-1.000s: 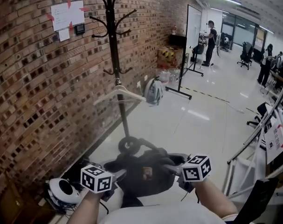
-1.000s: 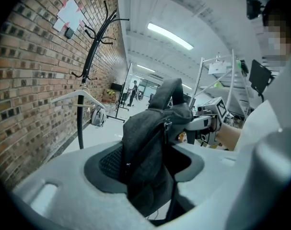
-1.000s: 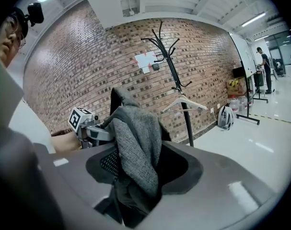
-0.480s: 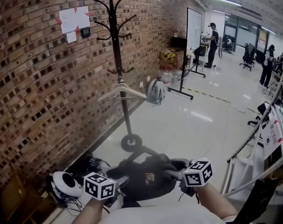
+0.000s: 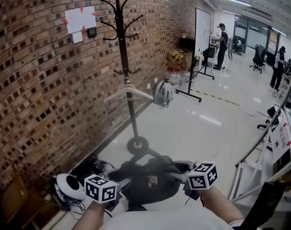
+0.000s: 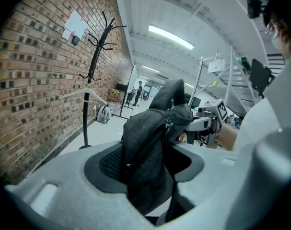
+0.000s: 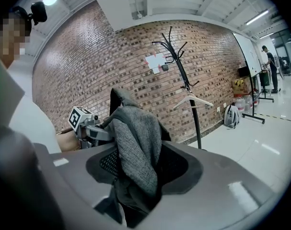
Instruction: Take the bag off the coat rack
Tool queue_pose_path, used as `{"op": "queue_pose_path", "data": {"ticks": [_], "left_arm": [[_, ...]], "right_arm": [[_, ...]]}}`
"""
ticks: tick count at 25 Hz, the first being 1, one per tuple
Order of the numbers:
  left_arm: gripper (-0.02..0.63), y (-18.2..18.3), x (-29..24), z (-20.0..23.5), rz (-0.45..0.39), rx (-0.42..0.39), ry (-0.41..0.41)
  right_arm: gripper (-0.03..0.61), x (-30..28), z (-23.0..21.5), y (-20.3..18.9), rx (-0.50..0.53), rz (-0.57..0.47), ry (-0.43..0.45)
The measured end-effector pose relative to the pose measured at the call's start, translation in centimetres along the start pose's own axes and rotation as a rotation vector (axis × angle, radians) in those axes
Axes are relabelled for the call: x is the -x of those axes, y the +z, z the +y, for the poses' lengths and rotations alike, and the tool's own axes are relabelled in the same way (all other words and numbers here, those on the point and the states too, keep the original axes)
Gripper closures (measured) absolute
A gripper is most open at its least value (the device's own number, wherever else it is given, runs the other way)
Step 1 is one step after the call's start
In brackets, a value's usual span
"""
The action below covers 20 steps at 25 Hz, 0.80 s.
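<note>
The bag [image 5: 147, 181] hangs at lower centre of the head view, off the rack [image 5: 127, 71], which stands well apart, higher in the frame. Its long axis runs crosswise between the left hand-held gripper [image 5: 121, 182] and the right hand-held gripper [image 5: 178, 178], each clamped on a bunch of fabric at one end, so neither is nearer. It is dark grey, soft and slumped.

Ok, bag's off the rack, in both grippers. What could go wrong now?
1. The left gripper and right gripper each pinch only a fold of the bag, so it might slip.
2. A strap loops out ahead, toward the base of the coat rack, and could snag.
3. Cables on the floor at left could catch the hanging bag.
</note>
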<state>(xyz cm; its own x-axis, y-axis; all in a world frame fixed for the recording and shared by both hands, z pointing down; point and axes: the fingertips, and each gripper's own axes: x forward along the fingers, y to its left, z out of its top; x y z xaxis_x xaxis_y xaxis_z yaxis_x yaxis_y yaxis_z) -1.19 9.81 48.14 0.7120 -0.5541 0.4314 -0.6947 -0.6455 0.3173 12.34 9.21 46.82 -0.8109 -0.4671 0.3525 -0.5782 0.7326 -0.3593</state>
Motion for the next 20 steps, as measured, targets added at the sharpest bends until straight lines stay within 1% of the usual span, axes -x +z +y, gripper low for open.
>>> {"op": "queue_pose_path", "data": {"ticks": [20], "left_arm": [[0.379, 0.62, -0.66, 0.13, 0.012, -0.006, -0.007]], "right_arm": [[0.368, 0.07, -0.72, 0.32, -0.008, -0.013, -0.002]]}}
